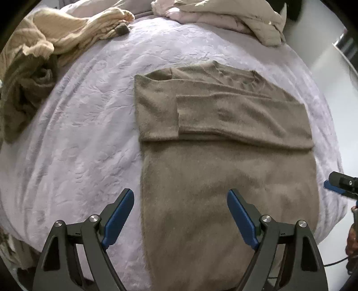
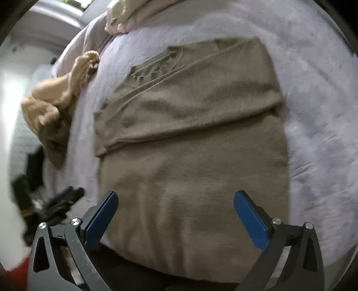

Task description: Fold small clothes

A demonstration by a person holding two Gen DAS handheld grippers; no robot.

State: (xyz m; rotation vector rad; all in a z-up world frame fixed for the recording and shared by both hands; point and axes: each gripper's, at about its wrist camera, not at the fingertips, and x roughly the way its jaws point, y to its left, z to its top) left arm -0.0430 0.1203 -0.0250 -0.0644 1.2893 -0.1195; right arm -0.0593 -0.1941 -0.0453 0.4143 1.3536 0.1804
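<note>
While both tools hang above the near end of the bed, the taupe fuzzy knit sweater [image 1: 223, 138] lies flat on the pale lilac crinkled bedspread [image 1: 85, 125], sleeves folded across the chest and its hem toward the cameras. In the left wrist view the left gripper [image 1: 180, 199] is spread wide and holds nothing, straddling the sweater's left edge. In the right wrist view the right gripper [image 2: 175, 201], likewise released and empty, sits over the lower body of the garment. Bare bedspread runs wide to the left of the sweater and in a narrower band to its right, up to the mattress edge. A crumpled tan knit garment [image 1: 44, 44] lies at the far left, and a heap of pale pink and beige clothes [image 1: 223, 15] at the head of the bed, both well apart from the sweater. No readable writing or labels show.
</note>
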